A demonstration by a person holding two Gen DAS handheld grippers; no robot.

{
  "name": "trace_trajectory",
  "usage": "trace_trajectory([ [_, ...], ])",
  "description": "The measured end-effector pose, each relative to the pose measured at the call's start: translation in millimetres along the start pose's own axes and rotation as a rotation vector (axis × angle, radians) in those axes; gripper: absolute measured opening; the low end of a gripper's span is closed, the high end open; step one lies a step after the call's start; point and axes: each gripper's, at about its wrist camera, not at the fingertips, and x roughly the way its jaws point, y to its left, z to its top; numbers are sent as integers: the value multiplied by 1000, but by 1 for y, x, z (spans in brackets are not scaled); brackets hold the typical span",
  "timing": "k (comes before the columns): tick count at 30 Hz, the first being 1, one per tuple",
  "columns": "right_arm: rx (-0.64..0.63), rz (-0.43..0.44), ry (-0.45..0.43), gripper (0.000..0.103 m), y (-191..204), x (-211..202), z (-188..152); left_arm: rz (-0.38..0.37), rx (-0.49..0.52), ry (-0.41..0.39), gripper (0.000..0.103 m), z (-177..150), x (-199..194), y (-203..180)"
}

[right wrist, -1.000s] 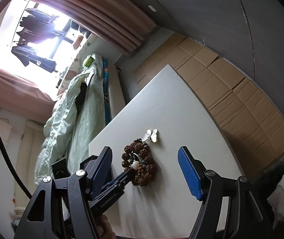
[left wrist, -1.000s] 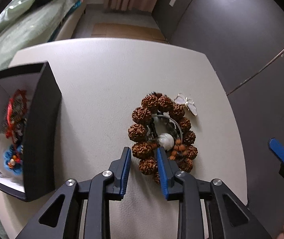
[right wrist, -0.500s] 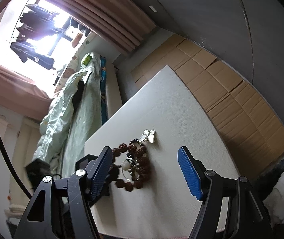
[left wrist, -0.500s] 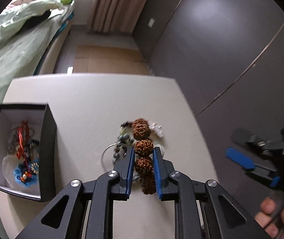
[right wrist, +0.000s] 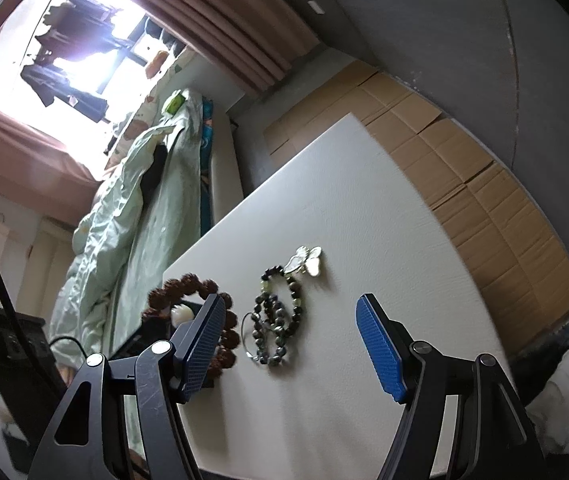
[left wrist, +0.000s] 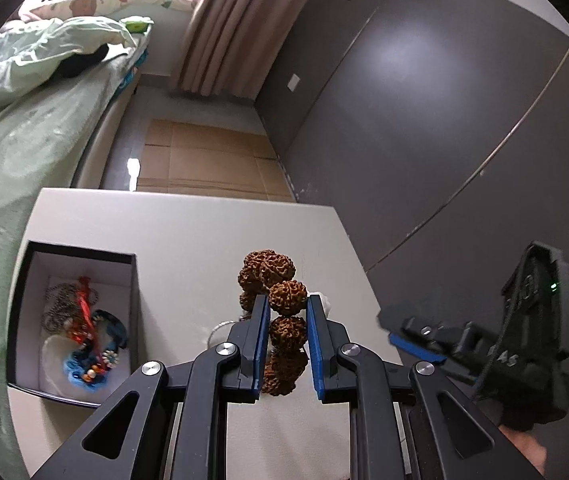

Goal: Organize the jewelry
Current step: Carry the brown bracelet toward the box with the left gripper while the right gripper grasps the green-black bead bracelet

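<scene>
Gripping the chunky brown bracelet of wrinkled seed beads [left wrist: 287, 322] in our left tongs [left wrist: 287, 330], we have lifted it off the white worktop [left wrist: 188, 248], where a second ago it lay ringed around the other pieces. Its lifting has uncovered a dark green bead bracelet [right wrist: 278, 326] and a pale butterfly brooch [right wrist: 305, 262], both lying flat on the worktop. Our right tongs [right wrist: 290, 342] hang wide open and empty above them. The black open jewelry box with white lining [left wrist: 74, 322] sits to the left, so we judge the carry comes next.
</scene>
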Motion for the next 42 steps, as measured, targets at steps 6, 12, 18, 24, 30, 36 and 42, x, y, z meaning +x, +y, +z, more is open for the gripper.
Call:
trace_trajectory([
  [6,-38,-15,54,63,12,24,-6,0,-24,-21,19,2,-12,12],
  [12,-74,11,129,46,26,52,-13,13,-43,-42,19,4,-23,24],
  [18,-112,9,185,30,38,72,-23,16,-59,-53,19,6,-30,32],
  [24,-118,-22,219,27,40,85,-30,13,-64,-56,19,7,-34,35],
  [30,-94,-58,235,21,38,96,-35,10,-64,-55,19,8,-34,37],
  [36,-101,-127,231,21,42,107,-40,8,-67,-53,19,9,-33,38],
  [42,-51,-91,209,6,40,111,-40,18,-60,-53,19,8,-35,40],
])
